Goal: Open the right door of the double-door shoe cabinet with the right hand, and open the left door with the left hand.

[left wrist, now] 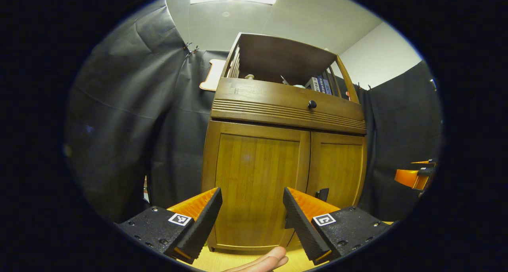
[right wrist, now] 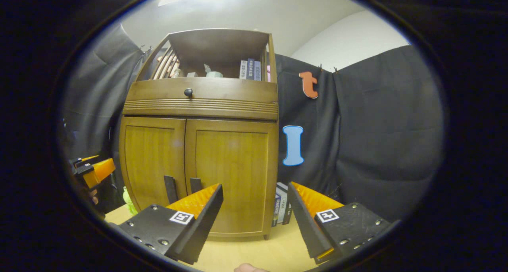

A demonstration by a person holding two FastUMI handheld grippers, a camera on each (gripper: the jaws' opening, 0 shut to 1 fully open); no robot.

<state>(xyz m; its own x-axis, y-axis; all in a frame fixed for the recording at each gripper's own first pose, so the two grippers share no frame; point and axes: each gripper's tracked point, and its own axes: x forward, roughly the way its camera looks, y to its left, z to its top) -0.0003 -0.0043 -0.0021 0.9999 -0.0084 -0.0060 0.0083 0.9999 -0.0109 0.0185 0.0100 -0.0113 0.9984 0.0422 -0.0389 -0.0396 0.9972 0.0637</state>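
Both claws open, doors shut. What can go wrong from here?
1. The two door handles sit side by side at the centre seam, so the right claw could catch the left door's handle.
2. The left claw faces the left door panel and may hit wood.

Wooden shoe cabinet (right wrist: 198, 145) stands upright, both doors closed.

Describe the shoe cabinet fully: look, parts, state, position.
The shoe cabinet looks like warm brown wood and stands upright on a light floor against the black cloth. Its left door and right door are both shut, dark handles side by side near the centre seam. Above sit a drawer with a round knob and an open shelf holding books. Nothing grips it.
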